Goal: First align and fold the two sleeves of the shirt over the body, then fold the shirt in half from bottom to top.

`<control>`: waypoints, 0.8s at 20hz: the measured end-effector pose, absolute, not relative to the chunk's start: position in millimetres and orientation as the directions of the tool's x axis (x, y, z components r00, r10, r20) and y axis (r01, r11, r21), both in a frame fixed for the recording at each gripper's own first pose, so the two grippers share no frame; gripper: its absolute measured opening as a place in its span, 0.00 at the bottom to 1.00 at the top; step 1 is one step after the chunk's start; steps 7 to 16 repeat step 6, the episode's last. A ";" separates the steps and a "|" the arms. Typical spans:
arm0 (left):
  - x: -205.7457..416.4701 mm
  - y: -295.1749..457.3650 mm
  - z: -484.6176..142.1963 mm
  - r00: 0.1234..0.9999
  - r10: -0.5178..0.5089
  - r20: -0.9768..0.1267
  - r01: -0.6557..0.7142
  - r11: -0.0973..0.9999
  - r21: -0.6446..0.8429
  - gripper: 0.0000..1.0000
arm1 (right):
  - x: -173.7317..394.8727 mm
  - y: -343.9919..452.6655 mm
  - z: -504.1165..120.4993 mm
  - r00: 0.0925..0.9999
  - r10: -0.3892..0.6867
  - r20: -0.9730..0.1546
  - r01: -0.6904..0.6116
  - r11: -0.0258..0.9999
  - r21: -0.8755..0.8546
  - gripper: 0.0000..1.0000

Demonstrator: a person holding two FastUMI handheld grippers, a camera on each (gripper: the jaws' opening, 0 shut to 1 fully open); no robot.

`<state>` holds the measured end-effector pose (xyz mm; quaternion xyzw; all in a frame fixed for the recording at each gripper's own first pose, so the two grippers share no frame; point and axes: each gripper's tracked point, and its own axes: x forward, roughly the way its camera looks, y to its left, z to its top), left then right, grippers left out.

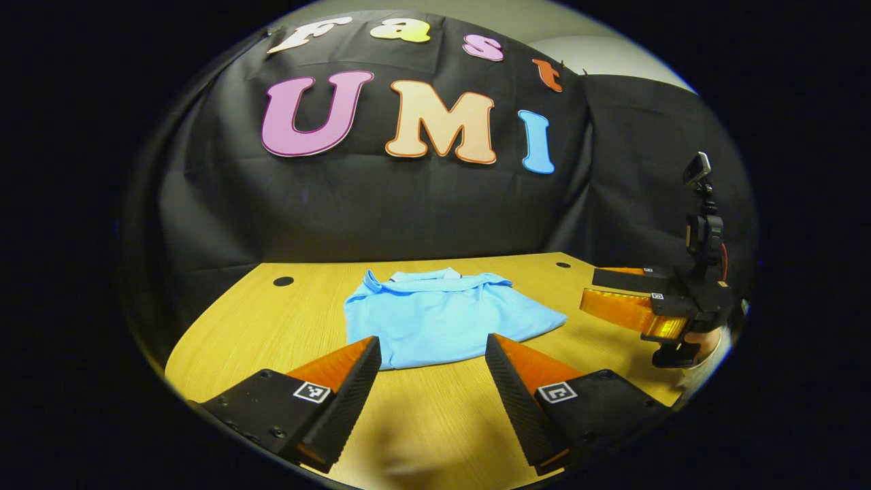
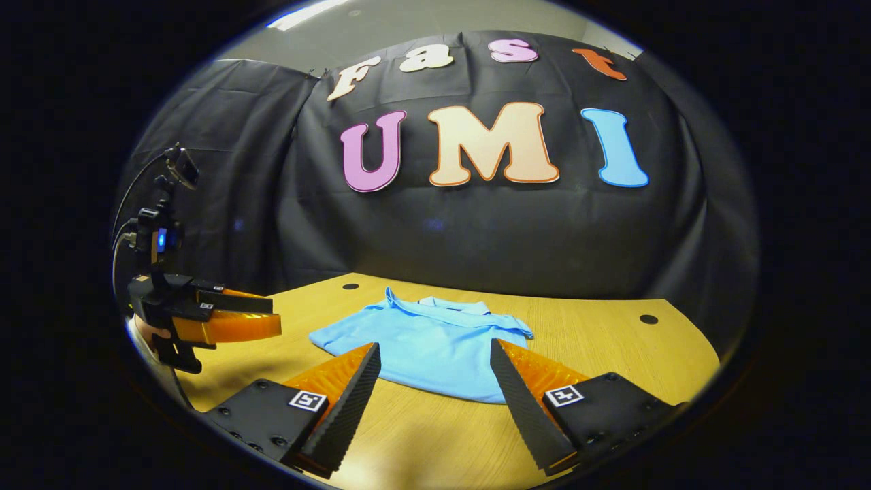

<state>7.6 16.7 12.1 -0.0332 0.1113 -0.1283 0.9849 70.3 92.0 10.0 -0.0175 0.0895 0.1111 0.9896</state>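
A light blue polo shirt [image 1: 442, 320] [image 2: 429, 340] lies in a compact folded shape in the middle of the wooden table [image 1: 272, 327], collar at the far side. One corner of it sticks out sideways [image 1: 551, 316]. My left gripper [image 1: 432, 347] hovers open over the shirt's near edge, with nothing between its fingers. My right gripper [image 2: 435, 348] is likewise open and empty over the near edge. Each gripper also appears off to the side in the other's view, the right gripper [image 1: 590, 289] and the left gripper [image 2: 275, 314], both held above the table beside the shirt.
The table [image 2: 612, 354] has small round holes near its back corners [image 1: 283, 281] [image 2: 648, 318]. Black cloth walls close it in behind and at the sides. A hand [image 1: 708, 340] holds the right gripper. Bare wood surrounds the shirt.
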 end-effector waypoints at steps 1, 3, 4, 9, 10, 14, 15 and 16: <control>7.0 15.8 10.5 0.943 -0.259 -0.210 0.243 0.965 -0.096 0.94 | 69.1 89.3 9.7 0.961 0.211 -0.180 -0.218 0.976 -0.017 1.00; 7.2 15.2 5.6 0.941 -0.258 -0.219 0.241 0.965 -0.101 0.94 | 67.3 87.8 11.2 0.961 0.208 -0.179 -0.214 0.977 -0.014 1.00; 7.0 14.4 3.2 0.940 -0.259 -0.223 0.241 0.965 -0.105 0.94 | 67.1 87.8 11.8 0.961 0.210 -0.179 -0.215 0.977 -0.007 1.00; 6.6 13.5 0.9 0.938 -0.262 -0.229 0.242 0.964 -0.109 0.94 | 66.0 87.9 14.3 0.962 0.212 -0.175 -0.215 0.977 0.000 1.00; 6.6 13.5 0.9 0.938 -0.262 -0.229 0.242 0.964 -0.109 0.94 | 66.0 87.9 14.3 0.962 0.212 -0.175 -0.215 0.977 0.000 1.00; 6.6 13.5 0.9 0.938 -0.262 -0.229 0.242 0.964 -0.109 0.94 | 66.0 87.9 14.3 0.962 0.212 -0.175 -0.215 0.977 0.000 1.00; 6.6 13.5 0.9 0.938 -0.262 -0.229 0.242 0.964 -0.109 0.94 | 66.0 87.9 14.3 0.962 0.212 -0.175 -0.215 0.977 0.000 1.00; 6.6 13.5 0.9 0.938 -0.262 -0.229 0.242 0.964 -0.109 0.94 | 66.0 87.9 14.3 0.962 0.212 -0.175 -0.215 0.977 0.000 1.00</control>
